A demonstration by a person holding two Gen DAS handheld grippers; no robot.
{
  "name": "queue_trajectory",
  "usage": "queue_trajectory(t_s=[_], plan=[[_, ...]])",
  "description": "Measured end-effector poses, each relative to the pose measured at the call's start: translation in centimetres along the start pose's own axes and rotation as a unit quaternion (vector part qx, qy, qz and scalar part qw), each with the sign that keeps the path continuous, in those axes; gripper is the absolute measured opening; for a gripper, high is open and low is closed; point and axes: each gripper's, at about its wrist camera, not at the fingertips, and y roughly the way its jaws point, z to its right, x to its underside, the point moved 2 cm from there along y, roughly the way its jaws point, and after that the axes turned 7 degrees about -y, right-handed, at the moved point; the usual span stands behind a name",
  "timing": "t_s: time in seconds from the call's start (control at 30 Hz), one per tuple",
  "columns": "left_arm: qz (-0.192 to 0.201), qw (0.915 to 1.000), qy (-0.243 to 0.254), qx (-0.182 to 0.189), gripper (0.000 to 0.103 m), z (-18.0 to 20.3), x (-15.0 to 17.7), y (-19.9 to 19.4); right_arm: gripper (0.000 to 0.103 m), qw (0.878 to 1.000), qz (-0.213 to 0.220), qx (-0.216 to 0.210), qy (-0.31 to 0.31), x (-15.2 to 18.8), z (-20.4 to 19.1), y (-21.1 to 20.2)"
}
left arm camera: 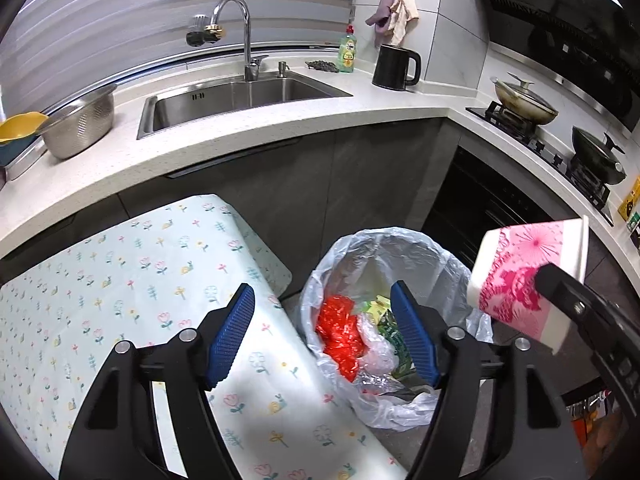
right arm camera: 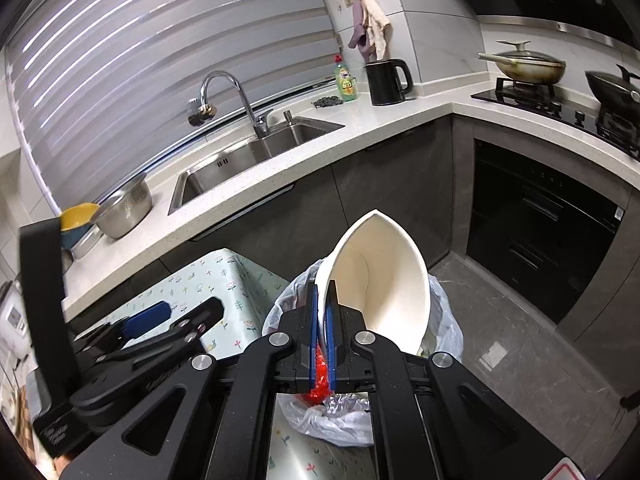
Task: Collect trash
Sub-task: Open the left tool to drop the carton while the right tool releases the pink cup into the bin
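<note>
A trash bin lined with a clear plastic bag (left arm camera: 440,264) stands on the floor beside the table; red wrapper (left arm camera: 340,332) and other trash lie in it. My left gripper (left arm camera: 322,334) is open and empty, over the table edge and the bin. My right gripper (right arm camera: 320,312) is shut on the rim of a squashed paper cup (right arm camera: 380,284), white inside, pink-patterned outside (left arm camera: 520,280), held tilted above the bin (right arm camera: 444,316). The left gripper (right arm camera: 160,320) shows at the left of the right wrist view.
A table with a floral cloth (left arm camera: 120,280) sits left of the bin. Behind is a counter (left arm camera: 240,136) with sink (left arm camera: 240,100), metal colander (left arm camera: 80,124), black kettle (left arm camera: 394,66) and stove with pans (left arm camera: 524,100). Dark cabinets and an oven (right arm camera: 540,232) are beyond the bin.
</note>
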Motion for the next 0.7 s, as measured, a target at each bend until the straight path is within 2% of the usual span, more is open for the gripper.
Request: queue_trajectory(t_s=[0.13, 0.23, 0.3, 0.33, 0.37, 0.4, 0.7], plan=[[0.000, 1.0000, -0.004, -0.008, 0.067, -1.0, 0.0, -0.1, 0.005, 1.000, -0.024, 0.001, -0.001, -0.6, -0.3, 2.3], [-0.002, 0.9999, -0.007, -0.015, 0.067, -1.6, 0.0, 0.0, 0.017, 0.998, -0.053, 0.022, -0.013, -0.7, -0.5, 4.2], [-0.003, 0.9998, -0.011, -0.016, 0.067, -1.9, 0.0, 0.0, 0.021, 0.998, -0.062, 0.016, -0.006, -0.7, -0.5, 4.8], [-0.004, 0.9998, -0.011, -0.016, 0.067, -2.1, 0.0, 0.0, 0.027, 0.998, -0.066, 0.009, -0.003, -0.7, -0.5, 4.9], [-0.004, 0.9998, -0.011, -0.017, 0.067, -2.2, 0.1, 0.0, 0.040, 0.998, -0.069, 0.006, 0.000, -0.6, -0.4, 4.9], [-0.005, 0.9998, -0.012, -0.018, 0.068, -2.3, 0.2, 0.1, 0.046, 0.998, -0.069, 0.005, -0.004, -0.6, -0.5, 4.9], [-0.012, 0.9995, -0.023, -0.018, 0.068, -2.8, 0.9, -0.3, 0.046, 0.998, -0.056, -0.001, -0.022, -0.8, -1.4, 3.5]])
